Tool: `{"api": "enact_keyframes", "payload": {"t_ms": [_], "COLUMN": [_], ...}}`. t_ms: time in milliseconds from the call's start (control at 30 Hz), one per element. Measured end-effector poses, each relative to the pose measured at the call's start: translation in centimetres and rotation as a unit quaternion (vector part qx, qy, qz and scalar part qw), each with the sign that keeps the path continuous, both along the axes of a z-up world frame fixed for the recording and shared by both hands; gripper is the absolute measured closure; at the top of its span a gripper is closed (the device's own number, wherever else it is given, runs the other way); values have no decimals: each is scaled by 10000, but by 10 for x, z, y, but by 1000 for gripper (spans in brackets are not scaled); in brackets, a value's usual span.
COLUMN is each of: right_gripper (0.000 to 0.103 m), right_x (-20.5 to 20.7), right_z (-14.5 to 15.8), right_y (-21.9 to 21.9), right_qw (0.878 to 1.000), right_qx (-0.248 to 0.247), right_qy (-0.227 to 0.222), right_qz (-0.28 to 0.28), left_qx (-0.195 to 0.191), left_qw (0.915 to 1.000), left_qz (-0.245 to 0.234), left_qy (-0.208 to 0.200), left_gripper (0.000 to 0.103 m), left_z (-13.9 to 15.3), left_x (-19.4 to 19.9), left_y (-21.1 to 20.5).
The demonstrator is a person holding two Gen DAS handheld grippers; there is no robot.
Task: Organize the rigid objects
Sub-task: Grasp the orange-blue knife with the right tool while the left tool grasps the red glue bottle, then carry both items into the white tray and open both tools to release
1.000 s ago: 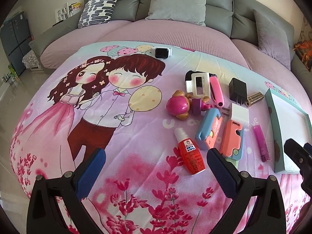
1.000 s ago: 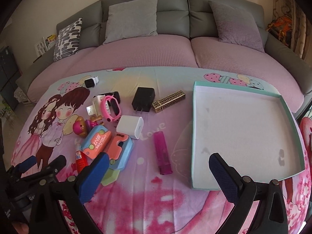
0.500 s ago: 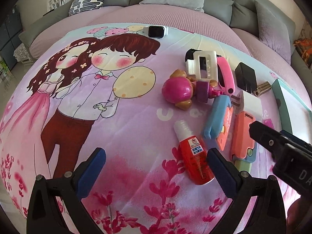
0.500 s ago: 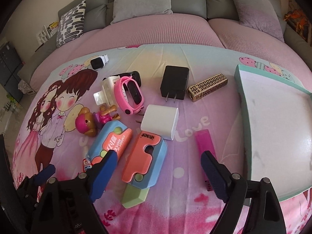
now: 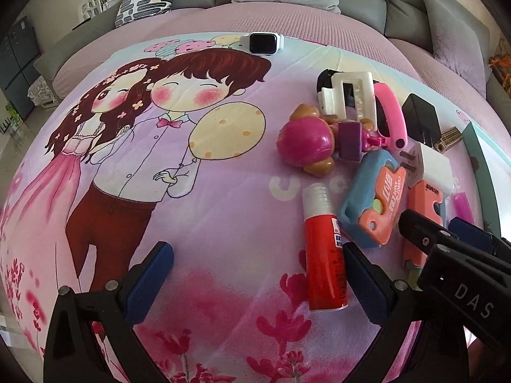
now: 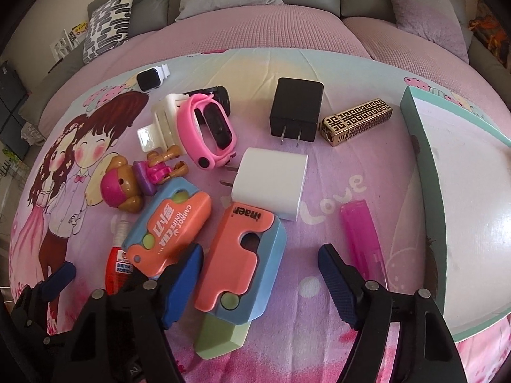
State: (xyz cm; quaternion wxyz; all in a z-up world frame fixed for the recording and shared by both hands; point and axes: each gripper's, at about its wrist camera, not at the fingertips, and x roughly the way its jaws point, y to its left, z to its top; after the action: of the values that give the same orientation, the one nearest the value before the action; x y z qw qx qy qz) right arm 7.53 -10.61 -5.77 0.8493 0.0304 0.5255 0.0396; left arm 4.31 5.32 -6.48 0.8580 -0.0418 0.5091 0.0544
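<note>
The right gripper (image 6: 260,282) is pointing steeply down over the cartoon-printed bedspread (image 5: 223,217), and its jaws are closing around the orange-and-blue toy knife (image 6: 242,261) with the green blade, which is lying between the blue pads without either pad pressing on it yet. A second toy knife marked "CARROT KNIFE" (image 6: 169,223) is lying just beside it on the left, its lower end touching the right gripper's left finger (image 6: 182,284).

The left gripper (image 5: 255,284) is hanging with its jaws wide apart and nothing between them; the red glue bottle (image 5: 324,255) is lying just beside its right finger (image 5: 364,284), outside the gap.

Further toward the sofa side of the bedspread, the white charger (image 6: 271,185) is resting against the top of the orange-and-blue knife, with the black charger (image 6: 295,111) and the gold patterned lighter (image 6: 357,119) behind it. The pink watch (image 6: 210,131) is leaning on a white hair clip (image 6: 163,118), and the small doll with a pink head (image 6: 119,188) is lying below them. A white smartwatch (image 6: 151,76) is sitting apart near the bedspread's far edge. The magenta lighter (image 6: 361,233) is lying between the knife and the teal-rimmed box lid (image 6: 415,121), which is sitting at the bedspread's right edge with only a few dark smudges on its pale floor.
</note>
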Motion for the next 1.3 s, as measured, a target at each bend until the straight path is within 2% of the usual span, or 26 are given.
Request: {"api": "enact_keyframes", "payload": {"t_ms": [200,300,500,800,1000,1300], "right_gripper": [41,51,57,58,58,58], "right_x": [-6,-10,-19,-26,-25,-31], "right_z": [2,4,5,7,8,32], "right_y": [-11,-18,-30,-32,-28,-26], "right_qw": [10000,9999,9999,10000,10000,9990], "right_qx": [85,124,153,57,91,293], "right_qy": [1,18,49,27,16,-294], "right_qz": [-15,-35,-43,-23,13,133], "left_qx": [83,89,45,-123,-287,-322], "left_qw": [9999,9998,9996,9989,9979,9958], "left_qz": [-29,-44,-37,103,192,300], "left_qy": [-78,-163,-267,-446,-545,-797], "left_gripper": [1,12,30,76,77,77], "left_z": [0,3,7,11,14,30], "left_x": [-1,-1,-3,-2,-5,-12], "left_y": [1,1,2,12,18,23]}}
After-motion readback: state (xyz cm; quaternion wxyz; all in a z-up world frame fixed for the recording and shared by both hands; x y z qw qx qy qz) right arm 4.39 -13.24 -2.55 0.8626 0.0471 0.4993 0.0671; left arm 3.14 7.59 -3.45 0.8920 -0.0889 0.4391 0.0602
